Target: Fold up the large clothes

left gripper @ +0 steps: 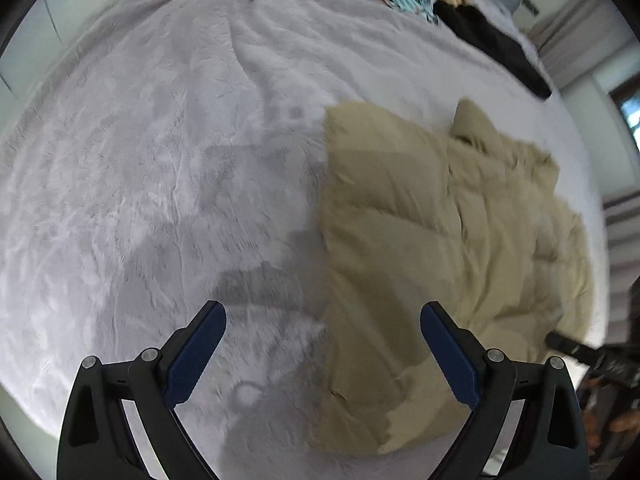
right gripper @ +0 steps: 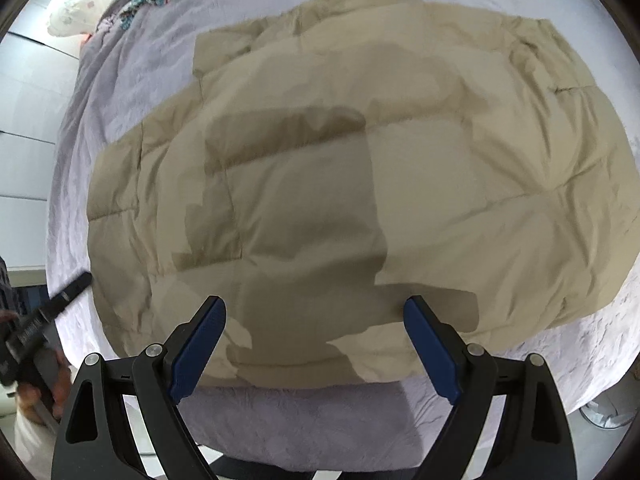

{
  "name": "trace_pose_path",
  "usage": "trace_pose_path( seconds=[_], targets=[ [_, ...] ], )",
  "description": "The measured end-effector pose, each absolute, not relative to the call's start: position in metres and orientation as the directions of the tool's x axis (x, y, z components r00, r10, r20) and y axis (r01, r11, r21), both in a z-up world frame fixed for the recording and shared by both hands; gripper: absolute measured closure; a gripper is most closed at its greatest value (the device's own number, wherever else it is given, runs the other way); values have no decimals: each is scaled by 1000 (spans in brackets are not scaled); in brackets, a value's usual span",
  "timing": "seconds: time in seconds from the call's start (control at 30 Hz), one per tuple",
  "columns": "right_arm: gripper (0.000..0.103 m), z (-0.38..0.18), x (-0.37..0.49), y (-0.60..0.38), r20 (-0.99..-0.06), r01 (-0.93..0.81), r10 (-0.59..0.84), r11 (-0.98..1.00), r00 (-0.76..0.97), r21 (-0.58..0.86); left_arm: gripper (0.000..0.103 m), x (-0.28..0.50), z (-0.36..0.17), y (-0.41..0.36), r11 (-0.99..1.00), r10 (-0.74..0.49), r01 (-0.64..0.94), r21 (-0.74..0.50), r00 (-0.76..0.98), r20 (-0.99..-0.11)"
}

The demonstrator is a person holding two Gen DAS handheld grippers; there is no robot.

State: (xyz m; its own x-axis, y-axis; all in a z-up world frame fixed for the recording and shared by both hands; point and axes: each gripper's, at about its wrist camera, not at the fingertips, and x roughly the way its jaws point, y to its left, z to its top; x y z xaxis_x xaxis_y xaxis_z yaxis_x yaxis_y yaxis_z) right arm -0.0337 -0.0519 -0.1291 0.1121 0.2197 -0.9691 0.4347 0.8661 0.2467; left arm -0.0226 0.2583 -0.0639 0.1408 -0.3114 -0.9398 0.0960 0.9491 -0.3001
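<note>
On the bed (left gripper: 140,160) lies the tan puffy coat (right gripper: 360,160), flat and near me. My left tongs (left gripper: 323,354) and right tongs (right gripper: 315,346) are both spread wide and hold nothing. I should grab two edge corners together and lift evenly.

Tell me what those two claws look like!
Both look alike. The left claw and the right claw each have two black plastic arms shaped like open triangles, joined with round silver bolts. Each finger ends in a flat dark blue pad with a bumpy surface. No cables show. In the right view, the other claw's black handle has white lettering, too blurry to read.
</note>
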Motion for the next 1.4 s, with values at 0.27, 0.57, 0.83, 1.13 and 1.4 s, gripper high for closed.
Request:
trace_pose_path(
  seconds=[0.27,0.57,0.83,1.13,1.4],
  targets=[
    [11,-130,-35,-45,-970,427,230,871,82,243,5,0,-122,258,807,-573,123,-578,-81,-816],
    [11,-129,-40,-46,-971,457,229,858,68,235,5,19,-158,195,727,-625,210,-653,-192,-757],
    [11,-124,-51,-54,-963,489,245,830,116,270,65,19,-153,175,671,-643,262,-694,-262,-720],
    [13,-111,-50,-94,-972,508,159,830,175,228,78,1,-88,174,665,-672,285,-691,-175,-719],
    [95,-145,-27,-135,-930,468,249,810,269,352,78,-17,-21,136,711,-648,290,-641,-87,-757]
  ],
)
